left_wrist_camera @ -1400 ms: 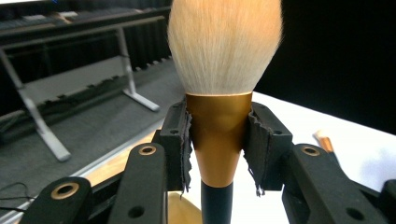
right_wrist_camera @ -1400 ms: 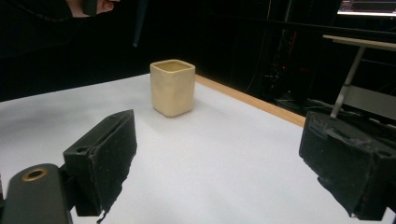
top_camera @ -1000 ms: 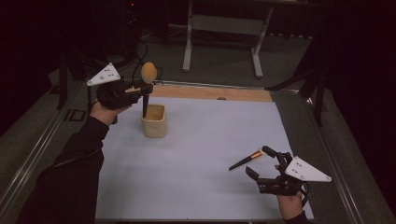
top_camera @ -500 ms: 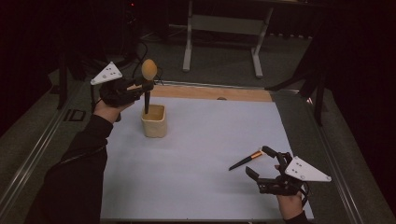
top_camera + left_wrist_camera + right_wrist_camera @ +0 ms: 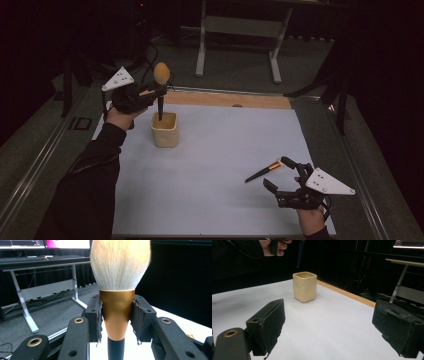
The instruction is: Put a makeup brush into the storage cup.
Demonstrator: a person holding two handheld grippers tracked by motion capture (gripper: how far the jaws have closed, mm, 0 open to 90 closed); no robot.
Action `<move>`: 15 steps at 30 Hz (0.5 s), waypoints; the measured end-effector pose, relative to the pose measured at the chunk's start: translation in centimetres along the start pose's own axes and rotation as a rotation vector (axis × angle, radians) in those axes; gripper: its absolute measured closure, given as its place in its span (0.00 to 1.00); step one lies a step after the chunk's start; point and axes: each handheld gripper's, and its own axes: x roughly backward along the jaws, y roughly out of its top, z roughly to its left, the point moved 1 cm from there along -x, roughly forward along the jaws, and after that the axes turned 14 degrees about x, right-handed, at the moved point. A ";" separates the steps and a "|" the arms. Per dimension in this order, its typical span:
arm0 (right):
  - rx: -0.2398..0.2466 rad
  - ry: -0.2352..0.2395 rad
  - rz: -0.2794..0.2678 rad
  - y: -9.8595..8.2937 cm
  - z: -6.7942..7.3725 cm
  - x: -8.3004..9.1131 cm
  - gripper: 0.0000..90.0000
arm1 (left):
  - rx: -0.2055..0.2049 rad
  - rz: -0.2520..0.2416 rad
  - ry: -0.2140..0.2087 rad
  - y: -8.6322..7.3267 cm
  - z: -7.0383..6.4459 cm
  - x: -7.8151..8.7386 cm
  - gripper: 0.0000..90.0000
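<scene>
The left gripper (image 5: 152,92) pinches a big brush (image 5: 119,287) upright above the cup (image 5: 165,129) on the white table (image 5: 210,190) (dark room behind); the right gripper (image 5: 284,176) rests spread, near a small brush (image 5: 264,171).

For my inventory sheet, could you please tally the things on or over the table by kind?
Makeup brushes: 2, the big brush in the left hand-held gripper and the small brush lying on the table.
Cream cups: 1.
Hand-held grippers: 2, with the right hand-held gripper.
Total: 5.
</scene>
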 end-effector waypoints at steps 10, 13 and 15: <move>-0.001 0.002 0.000 0.0 0.0 0.0 0.12 | 0.005 -0.023 0.026 -0.5 0.7 -0.4 0.70; -0.002 0.002 0.001 0.0 0.0 0.0 0.12 | 0.014 -0.026 0.031 -0.5 0.9 -0.4 0.70; 0.000 0.002 -0.001 0.0 0.0 0.0 0.12 | 0.017 -0.021 0.032 -0.5 1.0 -0.5 0.70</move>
